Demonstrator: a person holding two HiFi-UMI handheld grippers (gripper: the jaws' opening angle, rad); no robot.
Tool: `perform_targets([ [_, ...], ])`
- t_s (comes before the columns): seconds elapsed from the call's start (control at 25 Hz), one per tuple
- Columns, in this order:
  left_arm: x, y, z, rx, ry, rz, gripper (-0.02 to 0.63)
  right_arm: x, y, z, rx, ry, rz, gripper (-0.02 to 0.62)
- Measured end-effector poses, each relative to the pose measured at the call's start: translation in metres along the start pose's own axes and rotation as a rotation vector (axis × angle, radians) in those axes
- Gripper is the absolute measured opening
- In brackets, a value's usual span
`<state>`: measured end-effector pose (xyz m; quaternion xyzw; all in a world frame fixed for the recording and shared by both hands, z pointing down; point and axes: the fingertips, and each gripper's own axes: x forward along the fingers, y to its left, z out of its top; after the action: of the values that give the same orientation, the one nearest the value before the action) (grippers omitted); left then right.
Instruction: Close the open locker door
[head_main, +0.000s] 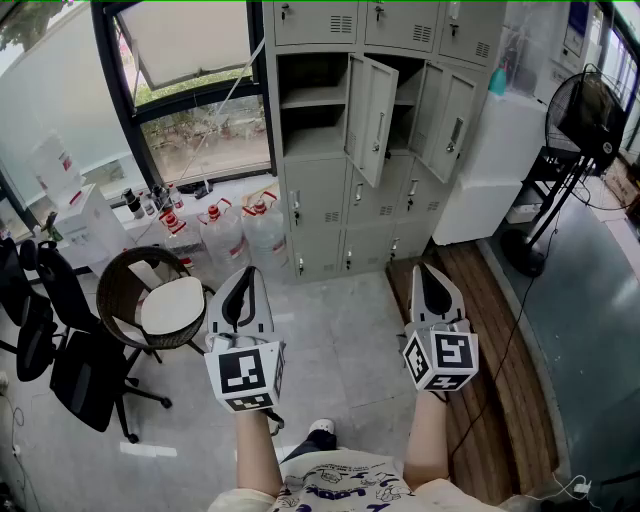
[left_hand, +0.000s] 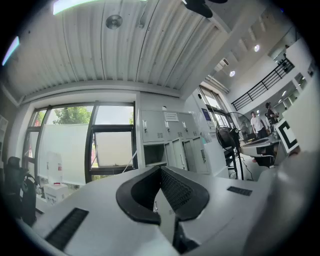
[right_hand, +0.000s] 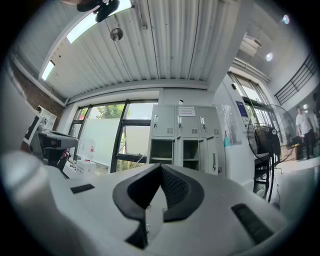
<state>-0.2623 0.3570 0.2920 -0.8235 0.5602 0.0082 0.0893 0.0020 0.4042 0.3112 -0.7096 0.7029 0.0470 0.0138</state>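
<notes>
The grey locker bank stands against the far wall, a few steps ahead across the floor. Two of its middle-row doors hang open: one door swung out to the left of its compartment, another door to the right. Open shelves show beside them. My left gripper and right gripper are held side by side in front of me, both shut and empty, well short of the lockers. The lockers appear small beyond the jaws in the left gripper view, and the lockers likewise in the right gripper view.
A round wicker chair and black office chairs stand at the left. Water jugs line the window wall beside the lockers. A white cabinet and a black fan stand at the right, by a wooden floor strip.
</notes>
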Motion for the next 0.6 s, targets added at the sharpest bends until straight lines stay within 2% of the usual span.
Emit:
perform_targets([
  [0.12, -0.0017, 0.0007, -0.0059, -0.002, 0.036, -0.001, 0.003, 0.0001, 0.0002, -0.0006, -0.002, -0.003, -0.001, -0.005],
  [0.36, 0.0015, 0.0035, -0.0052, 0.003, 0.012, 0.006, 0.003, 0.0033, 0.0007, -0.0016, -0.006, -0.002, 0.0, -0.005],
  [0.6, 0.0044, 0.0084, -0.0104, -0.003, 0.043, 0.005, 0.003, 0.0083, 0.0036, -0.0024, 0.0, -0.005, 0.002, -0.005],
])
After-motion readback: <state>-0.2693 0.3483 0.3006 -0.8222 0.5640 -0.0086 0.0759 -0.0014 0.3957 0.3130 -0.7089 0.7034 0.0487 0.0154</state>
